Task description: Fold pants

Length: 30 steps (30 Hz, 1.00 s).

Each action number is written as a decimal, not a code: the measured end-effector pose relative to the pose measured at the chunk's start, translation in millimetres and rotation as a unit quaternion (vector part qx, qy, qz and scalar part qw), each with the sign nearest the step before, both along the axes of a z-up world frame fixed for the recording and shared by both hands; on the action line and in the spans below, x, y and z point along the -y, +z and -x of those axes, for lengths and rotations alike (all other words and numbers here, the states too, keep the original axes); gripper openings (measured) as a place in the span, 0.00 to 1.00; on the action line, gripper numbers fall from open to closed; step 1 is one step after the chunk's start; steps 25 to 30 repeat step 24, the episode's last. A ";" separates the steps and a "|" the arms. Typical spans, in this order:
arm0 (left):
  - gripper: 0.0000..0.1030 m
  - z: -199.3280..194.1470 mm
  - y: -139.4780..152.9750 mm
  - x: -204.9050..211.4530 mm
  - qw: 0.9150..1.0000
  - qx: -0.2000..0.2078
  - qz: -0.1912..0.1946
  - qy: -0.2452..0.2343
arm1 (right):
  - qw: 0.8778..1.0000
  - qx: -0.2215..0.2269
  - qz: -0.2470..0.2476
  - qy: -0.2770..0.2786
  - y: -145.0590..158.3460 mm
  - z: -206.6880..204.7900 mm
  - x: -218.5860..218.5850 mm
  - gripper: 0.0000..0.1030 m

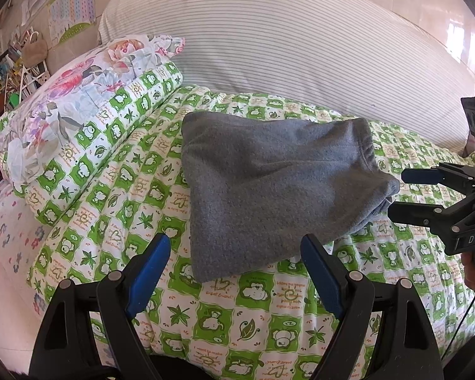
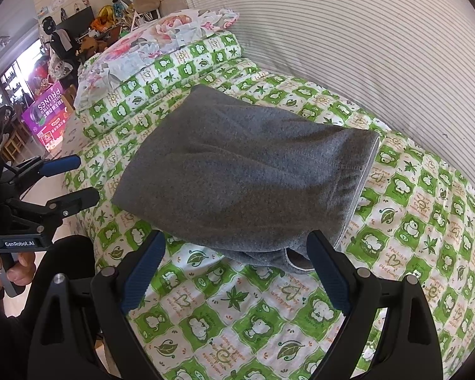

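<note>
The grey fleece pants [image 1: 269, 186] lie folded into a compact bundle on the green-and-white patterned quilt [image 1: 224, 316]; they also show in the right wrist view [image 2: 247, 174], with the waistband edge at the right. My left gripper [image 1: 236, 250] is open and empty, its jaws wide on either side of the bundle's near edge. My right gripper [image 2: 236, 247] is open and empty just in front of the bundle's near corner. Each gripper shows in the other's view, the right one [image 1: 395, 190] and the left one [image 2: 85, 179], both open.
A folded quilt with a floral pillow [image 1: 79, 95] lies at the left. A large striped cushion [image 1: 300, 41] runs along the back. The quilt's edge drops to the floor at the left [image 1: 3, 253]. A cluttered room with a purple box [image 2: 46, 114] lies beyond.
</note>
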<state>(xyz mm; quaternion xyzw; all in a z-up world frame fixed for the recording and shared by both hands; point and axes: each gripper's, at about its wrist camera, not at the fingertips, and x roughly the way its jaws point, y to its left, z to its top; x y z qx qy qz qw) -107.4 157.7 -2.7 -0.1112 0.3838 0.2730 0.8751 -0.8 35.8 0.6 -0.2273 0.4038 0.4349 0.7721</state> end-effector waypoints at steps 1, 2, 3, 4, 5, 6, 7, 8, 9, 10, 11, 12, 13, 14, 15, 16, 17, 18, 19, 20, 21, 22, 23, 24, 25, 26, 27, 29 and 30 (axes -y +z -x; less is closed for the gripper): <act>0.82 0.2 0.1 0.0 1.000 0.000 -0.001 0.000 | 1.000 0.000 0.000 0.000 -0.1 -0.3 0.1 0.88; 0.82 -0.1 -0.1 -0.3 1.000 0.000 0.000 0.000 | 1.000 0.000 0.000 0.000 0.2 -0.1 -0.2 0.88; 0.82 -0.2 -0.2 -0.3 1.000 0.000 0.001 0.000 | 1.000 0.000 0.000 0.000 0.1 -0.3 -0.3 0.88; 0.82 -0.1 -0.6 -0.4 1.000 0.000 0.001 0.000 | 1.000 0.000 0.000 0.000 0.1 -0.3 -0.2 0.88; 0.82 -0.3 -0.9 -0.4 1.000 -0.001 0.001 0.000 | 1.000 0.000 0.000 0.000 0.1 -0.5 -0.1 0.88; 0.82 -0.5 -1.2 -0.3 1.000 -0.001 0.002 0.000 | 1.000 0.000 0.000 -0.001 0.0 -0.5 -0.1 0.88; 0.82 -0.6 -1.4 -0.3 1.000 -0.001 0.002 0.000 | 1.000 -0.001 0.000 -0.001 0.2 -0.5 0.1 0.88; 0.82 -0.9 -1.3 0.2 1.000 -0.001 0.002 0.000 | 1.000 -0.001 0.000 -0.001 -0.1 -0.8 0.1 0.88; 0.82 -1.0 -1.2 0.0 1.000 -0.001 0.001 0.000 | 1.000 -0.001 -0.001 0.000 -0.2 -0.8 0.3 0.88; 0.82 -1.1 -1.2 0.0 1.000 -0.001 0.002 0.000 | 1.000 -0.001 0.000 -0.001 -0.4 -1.0 0.2 0.88; 0.82 -0.7 -1.1 0.1 1.000 -0.001 0.003 0.000 | 1.000 0.000 0.000 -0.001 -0.3 -1.1 0.2 0.88; 0.82 -1.0 -1.3 0.4 1.000 0.000 0.003 0.000 | 1.000 -0.001 0.000 -0.001 -0.3 -1.1 0.5 0.88; 0.82 -1.2 -1.6 0.5 1.000 0.000 0.002 0.000 | 1.000 -0.002 0.000 0.000 -0.6 -1.3 0.7 0.88; 0.82 -1.8 -2.0 0.9 1.000 -0.001 0.001 -0.001 | 1.000 -0.002 0.001 -0.001 -0.7 -1.6 0.5 0.88; 0.82 -2.3 -2.3 1.2 1.000 -0.001 0.002 -0.001 | 1.000 -0.002 0.001 -0.001 -0.5 -1.3 0.6 0.88; 0.82 -2.6 -2.2 0.8 1.000 -0.001 0.003 -0.001 | 1.000 -0.001 0.001 -0.001 -0.2 -1.3 0.5 0.88; 0.82 -3.3 -2.5 0.5 1.000 -0.001 0.003 -0.001 | 1.000 -0.002 0.000 -0.002 -0.4 -2.0 0.6 0.88; 0.82 -3.7 -2.8 0.3 1.000 -0.001 0.003 -0.001 | 1.000 -0.002 0.000 -0.002 -0.4 -2.0 0.8 0.88; 0.82 -3.9 -2.9 0.3 1.000 -0.001 0.003 -0.001 | 1.000 -0.002 0.000 -0.002 -0.3 -1.9 0.7 0.88; 0.82 -4.9 -3.1 -1.4 1.000 -0.001 0.003 -0.001 | 1.000 -0.002 -0.001 -0.001 -0.4 -2.5 1.0 0.88; 0.82 -5.9 -3.6 -2.1 1.000 -0.003 0.005 0.000 | 1.000 -0.003 -0.002 -0.001 -0.4 -2.6 1.3 0.88; 0.82 -7.3 -4.0 -3.7 1.000 -0.004 0.009 0.001 | 1.000 -0.005 -0.002 -0.002 -0.6 -3.1 1.4 0.88; 0.82 -8.7 -4.3 -4.9 1.000 -0.005 0.013 0.000 | 1.000 -0.005 -0.002 -0.005 -0.9 -4.6 1.7 0.88; 0.82 -10.1 -4.2 -5.8 1.000 -0.005 0.017 -0.002 | 1.000 -0.004 -0.002 -0.009 -0.7 -4.6 2.8 0.88; 0.82 -10.1 -4.2 -5.8 1.000 -0.005 0.017 -0.002 | 1.000 -0.004 -0.002 -0.009 -0.7 -4.6 2.8 0.88; 0.82 -10.1 -4.2 -5.8 1.000 -0.005 0.017 -0.002 | 1.000 -0.004 -0.002 -0.009 -0.7 -4.6 2.8 0.88; 0.82 -10.1 -4.2 -5.8 1.000 -0.005 0.017 -0.002 | 1.000 -0.004 -0.002 -0.009 -0.7 -4.6 2.8 0.88; 0.82 -10.1 -4.2 -5.8 1.000 -0.005 0.017 -0.002 | 1.000 -0.004 -0.002 -0.009 -0.7 -4.6 2.8 0.88; 0.82 -10.1 -4.2 -5.8 1.000 -0.005 0.017 -0.002 | 1.000 -0.004 -0.002 -0.009 -0.7 -4.6 2.8 0.88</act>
